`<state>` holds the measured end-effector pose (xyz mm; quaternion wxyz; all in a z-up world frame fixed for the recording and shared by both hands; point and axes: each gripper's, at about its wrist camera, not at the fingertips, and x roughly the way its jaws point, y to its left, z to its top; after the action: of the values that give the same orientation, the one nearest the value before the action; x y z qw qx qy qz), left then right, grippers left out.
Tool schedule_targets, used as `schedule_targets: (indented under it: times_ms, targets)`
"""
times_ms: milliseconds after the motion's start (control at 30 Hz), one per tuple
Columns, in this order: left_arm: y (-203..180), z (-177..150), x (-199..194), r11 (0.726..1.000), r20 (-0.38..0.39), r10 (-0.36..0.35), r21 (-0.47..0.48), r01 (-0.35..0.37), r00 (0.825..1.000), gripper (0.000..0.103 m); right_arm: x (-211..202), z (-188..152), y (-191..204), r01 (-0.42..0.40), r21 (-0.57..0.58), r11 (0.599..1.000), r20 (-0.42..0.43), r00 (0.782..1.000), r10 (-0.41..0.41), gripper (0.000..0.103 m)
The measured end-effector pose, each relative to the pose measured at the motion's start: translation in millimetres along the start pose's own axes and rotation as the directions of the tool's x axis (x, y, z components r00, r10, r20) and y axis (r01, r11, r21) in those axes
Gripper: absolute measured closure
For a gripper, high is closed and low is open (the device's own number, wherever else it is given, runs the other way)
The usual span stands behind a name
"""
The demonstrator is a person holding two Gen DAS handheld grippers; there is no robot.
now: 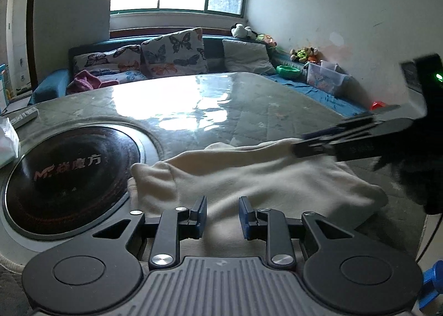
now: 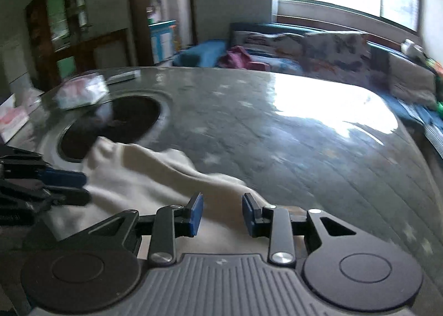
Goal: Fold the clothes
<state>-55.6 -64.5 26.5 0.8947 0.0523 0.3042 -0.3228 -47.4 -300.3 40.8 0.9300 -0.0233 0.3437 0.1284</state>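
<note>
A cream-white garment [image 1: 249, 177] lies bunched on the near part of the glossy table, beside a round black cooktop. My left gripper [image 1: 223, 215] is open just above the garment's near edge, with nothing between its blue pads. My right gripper [image 2: 223, 215] is open too, over the garment's right part [image 2: 155, 177]. In the left wrist view the right gripper [image 1: 318, 141] reaches in from the right, over the garment's far edge. In the right wrist view the left gripper [image 2: 69, 185] shows at the left edge over the cloth. The right wrist view is blurred.
The round black cooktop [image 1: 69, 177] is set into the table [image 1: 221, 111] at the left. A plastic bag [image 1: 7, 144] and a remote [image 1: 25, 118] lie at the far left. A sofa with butterfly cushions [image 1: 171, 53] and toys stands behind the table.
</note>
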Motion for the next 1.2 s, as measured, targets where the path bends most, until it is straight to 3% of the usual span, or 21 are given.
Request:
schedule_targets:
  times_ms: [200, 367, 533, 900, 1200]
  targets:
    - [-8.5, -6.9, -3.6, 1.000, 0.001, -0.013, 0.023, 0.013, 1.000, 0.075, 32.3, 22.6, 40.8, -0.083, -0.093, 0.992, -0.016, 0.997, 0.082, 0.072]
    - [-11.8, -14.2, -4.0, 0.999, -0.003, -0.019, 0.039, 0.019, 1.000, 0.075, 58.2, 31.6, 56.2, -0.070, -0.139, 0.988, -0.030, 0.997, 0.066, 0.072]
    - [-8.9, -19.2, 0.0, 0.999, -0.011, -0.028, 0.030, 0.028, 1.000, 0.075, 73.4, 39.9, 53.1, -0.067, -0.112, 0.991, -0.045, 0.997, 0.063, 0.072]
    - [7.9, -13.7, -9.2, 0.999, 0.009, 0.028, -0.035, -0.028, 1.000, 0.075, 25.0, 37.2, 48.6, -0.073, -0.119, 0.990, 0.002, 0.997, 0.074, 0.071]
    - [21.9, -15.8, -14.7, 0.992, 0.002, 0.081, -0.097, -0.081, 0.997, 0.075, -8.5, 0.0, 73.9, -0.099, -0.171, 0.980, -0.023, 0.995, 0.096, 0.065]
